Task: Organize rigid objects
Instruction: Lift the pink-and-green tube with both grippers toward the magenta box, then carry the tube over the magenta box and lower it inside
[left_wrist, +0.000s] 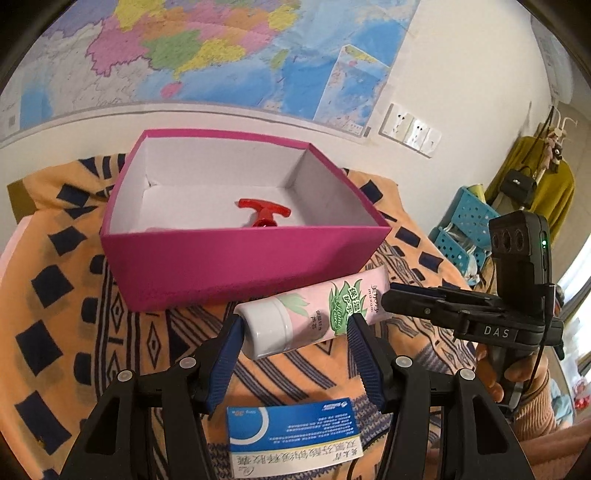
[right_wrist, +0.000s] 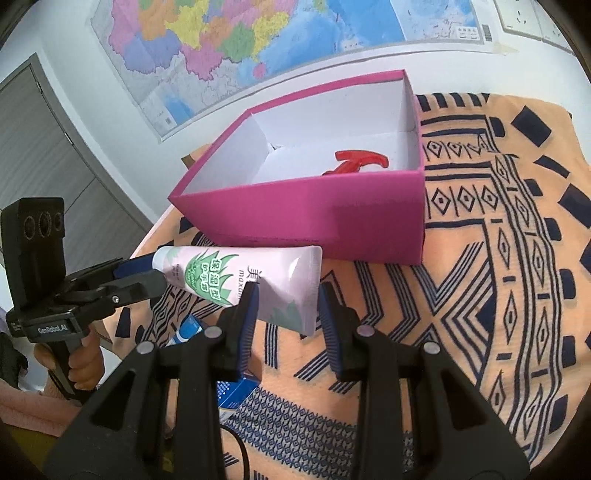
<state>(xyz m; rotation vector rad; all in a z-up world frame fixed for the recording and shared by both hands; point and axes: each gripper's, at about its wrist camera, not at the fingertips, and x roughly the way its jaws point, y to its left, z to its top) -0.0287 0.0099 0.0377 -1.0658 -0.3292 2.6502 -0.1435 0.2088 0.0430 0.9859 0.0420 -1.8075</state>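
Together, both tools (left_wrist: 295, 325) (right_wrist: 288, 295) gripping pink tube (left_wrist: 317, 314), box (left_wrist: 236, 266) behind

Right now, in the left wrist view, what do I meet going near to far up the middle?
Blue and white medicine box → pink hand cream tube, gripped by left gripper and right gripper → magenta box → red part inside it → wall map.

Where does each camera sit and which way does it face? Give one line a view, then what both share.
Left wrist: on the left tongs, angled down at the cream tube cap end and magenta box; right tongs and a hand show.
Right wrist: on the right tongs, at the tube's crimped end; left tongs show.
Shared: tube, box, red piece, patterned cloth, wall map.
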